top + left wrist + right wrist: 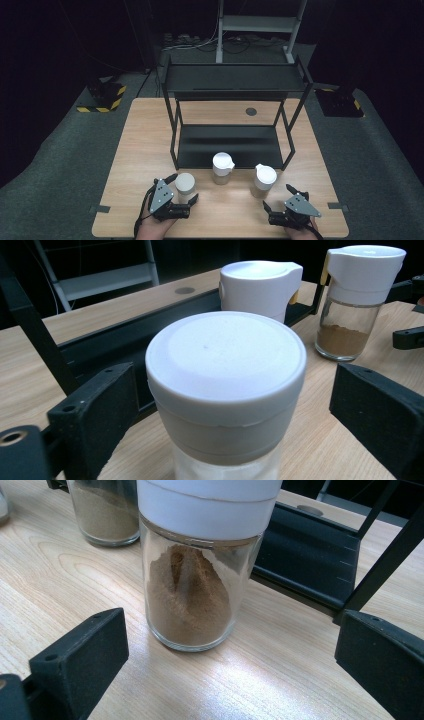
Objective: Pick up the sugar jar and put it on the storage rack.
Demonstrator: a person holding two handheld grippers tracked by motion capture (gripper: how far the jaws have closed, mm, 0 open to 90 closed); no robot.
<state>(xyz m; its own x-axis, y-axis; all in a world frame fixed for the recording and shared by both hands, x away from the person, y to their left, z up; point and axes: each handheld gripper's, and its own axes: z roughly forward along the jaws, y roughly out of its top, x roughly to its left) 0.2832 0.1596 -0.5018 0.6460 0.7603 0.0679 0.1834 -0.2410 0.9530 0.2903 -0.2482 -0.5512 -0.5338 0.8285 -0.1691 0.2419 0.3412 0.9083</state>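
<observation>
Dark room around a pale wooden table (150, 150), with grey carpet on the floor and a black 2-tier rack (232, 82) standing at the table's far middle. 3 spice jars stand in a loose row in front of the rack's lower shelf.

At the near left, the left gripper (186, 192) has the left jar (185, 186) between its jaws. In the left gripper view that jar (226, 375) has a flat grey-white lid and sits upright. The left jaw stands just beside the lid and the right jaw is clearly apart from it, so the pads do not press on it; whether the left one touches is hard to tell. The claw is fairly wide with the jar inside it, not gripped.

The middle jar (222, 167) stands just in front of the lower shelf's edge, its white lid with a pouring flap. The right jar (263, 180) is nearer the right hand and holds brown powder.

The right gripper (279, 197) rests at the near right edge of the table, its jaws spread wide and pointing at the right jar. In the right gripper view that jar (192, 580) stands upright ahead of the open jaws, apart from both, with the powder heaped about halfway up the glass.
</observation>
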